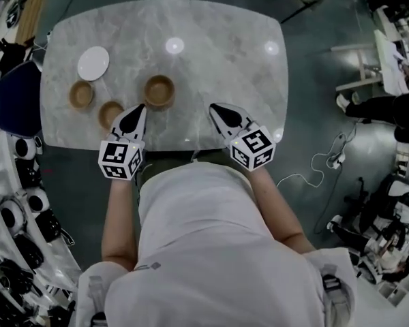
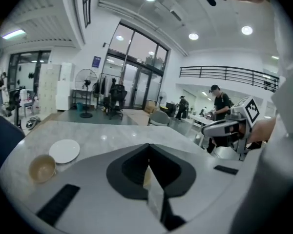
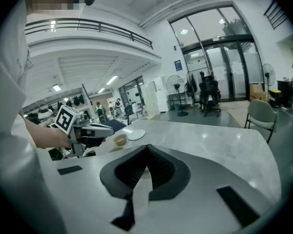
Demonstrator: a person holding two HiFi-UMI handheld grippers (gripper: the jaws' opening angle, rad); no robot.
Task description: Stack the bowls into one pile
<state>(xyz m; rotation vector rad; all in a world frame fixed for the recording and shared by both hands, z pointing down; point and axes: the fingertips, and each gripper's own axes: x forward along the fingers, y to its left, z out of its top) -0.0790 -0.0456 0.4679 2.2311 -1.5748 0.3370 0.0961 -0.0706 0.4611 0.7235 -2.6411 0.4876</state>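
Observation:
Three brown bowls stand apart on the marble table (image 1: 211, 39): one at the left (image 1: 82, 94), one near the front edge (image 1: 110, 113), and a larger one (image 1: 159, 90) toward the middle. My left gripper (image 1: 139, 107) hovers shut and empty just right of the front bowl, over the table's near edge. My right gripper (image 1: 214, 107) is also shut and empty, to the right of the larger bowl. The left gripper view shows its shut jaws (image 2: 149, 146), one bowl (image 2: 42, 168) and the right gripper (image 2: 229, 126). The right gripper view shows its shut jaws (image 3: 146, 146) and a bowl (image 3: 120, 140).
A white plate (image 1: 93, 63) lies at the table's far left, behind the bowls. A dark blue chair (image 1: 17, 97) stands against the table's left side. Racks of equipment line the left; cables (image 1: 327, 161) and people are to the right.

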